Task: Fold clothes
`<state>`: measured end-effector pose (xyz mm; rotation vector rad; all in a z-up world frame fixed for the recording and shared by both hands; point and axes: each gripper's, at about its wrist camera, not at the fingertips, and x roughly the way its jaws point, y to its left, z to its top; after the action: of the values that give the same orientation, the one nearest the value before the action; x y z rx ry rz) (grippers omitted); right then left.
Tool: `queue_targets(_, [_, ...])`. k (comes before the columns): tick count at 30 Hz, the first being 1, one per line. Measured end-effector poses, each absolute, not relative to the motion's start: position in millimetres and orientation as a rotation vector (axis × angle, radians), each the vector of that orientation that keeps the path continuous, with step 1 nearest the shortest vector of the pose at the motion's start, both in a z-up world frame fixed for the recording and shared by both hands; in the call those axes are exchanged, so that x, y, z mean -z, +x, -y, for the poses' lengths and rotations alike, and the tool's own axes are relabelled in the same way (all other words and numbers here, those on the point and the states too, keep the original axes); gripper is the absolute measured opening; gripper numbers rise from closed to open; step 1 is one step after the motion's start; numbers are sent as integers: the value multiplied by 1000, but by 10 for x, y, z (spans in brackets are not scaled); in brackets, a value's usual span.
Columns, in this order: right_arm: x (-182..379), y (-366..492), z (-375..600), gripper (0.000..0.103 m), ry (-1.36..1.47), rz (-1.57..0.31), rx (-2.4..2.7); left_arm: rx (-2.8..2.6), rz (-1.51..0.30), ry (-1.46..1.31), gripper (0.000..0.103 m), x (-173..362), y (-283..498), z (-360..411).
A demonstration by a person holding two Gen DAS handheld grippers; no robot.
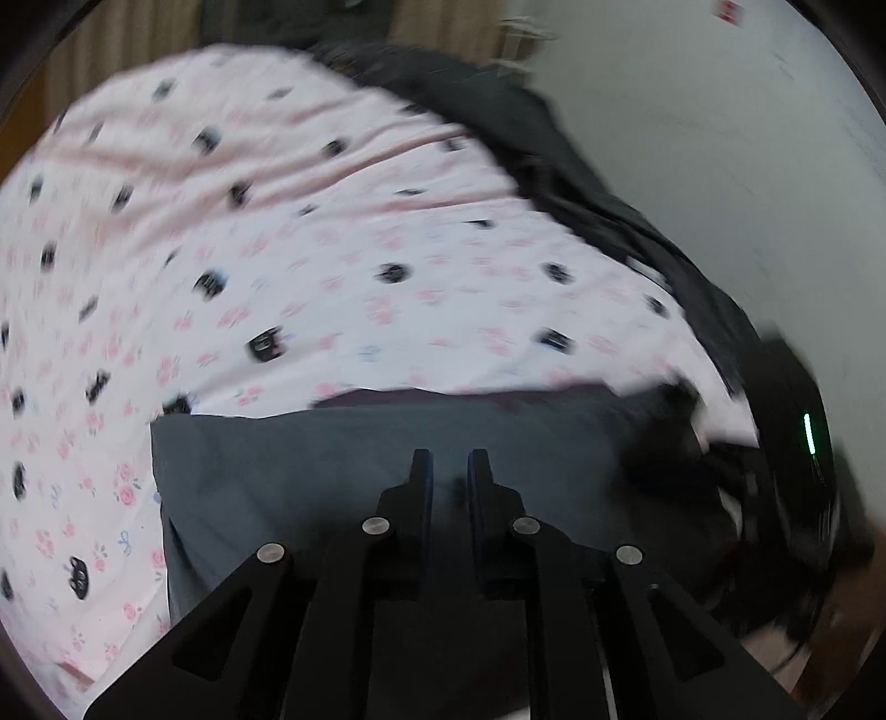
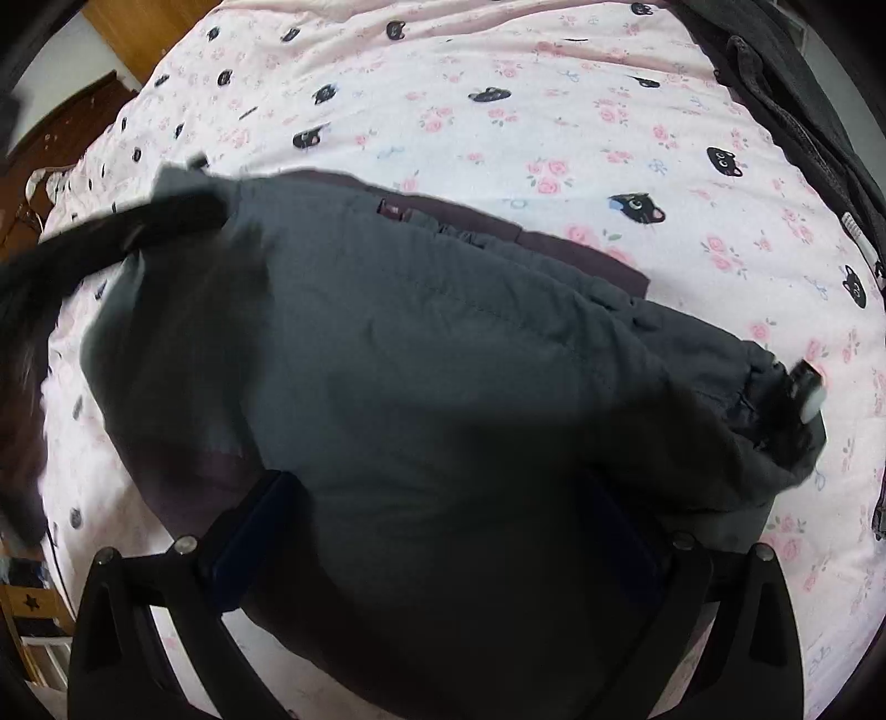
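Observation:
A grey padded garment [image 2: 443, 343] with a maroon lining lies on a pink bedsheet [image 2: 498, 111] printed with black cats and roses. My right gripper [image 2: 443, 504] is open, its fingers spread wide with the garment's near part bulging between them and hiding the tips. A cord toggle [image 2: 808, 393] hangs at the garment's right end. My left gripper [image 1: 448, 471] has its fingers almost together, with grey cloth [image 1: 332, 471] in the narrow slit. In the right wrist view the left gripper [image 2: 183, 213] is a blurred black shape at the garment's raised far-left corner. The left wrist view shows the right gripper [image 1: 670, 437] as a dark blur.
A second, darker garment [image 2: 803, 111] lies along the bed's far right edge, also seen against the white wall [image 1: 720, 166] as a dark heap [image 1: 554, 166]. Wooden furniture [image 2: 127, 33] stands beyond the bed's left corner. Bare sheet [image 1: 332, 249] stretches past the grey garment.

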<state>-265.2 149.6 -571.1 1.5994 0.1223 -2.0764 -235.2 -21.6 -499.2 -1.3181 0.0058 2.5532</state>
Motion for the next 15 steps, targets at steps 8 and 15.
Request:
queue_targets(8, [5206,-2489,-2234,103,1507,206,2261,-2637,-274,-1238,12,5167,-2532,-208])
queue_targets(15, [5335,-2261,-2756,103,1634,424,2277,-2543,-439,-1395,13,5750,-2808,-293])
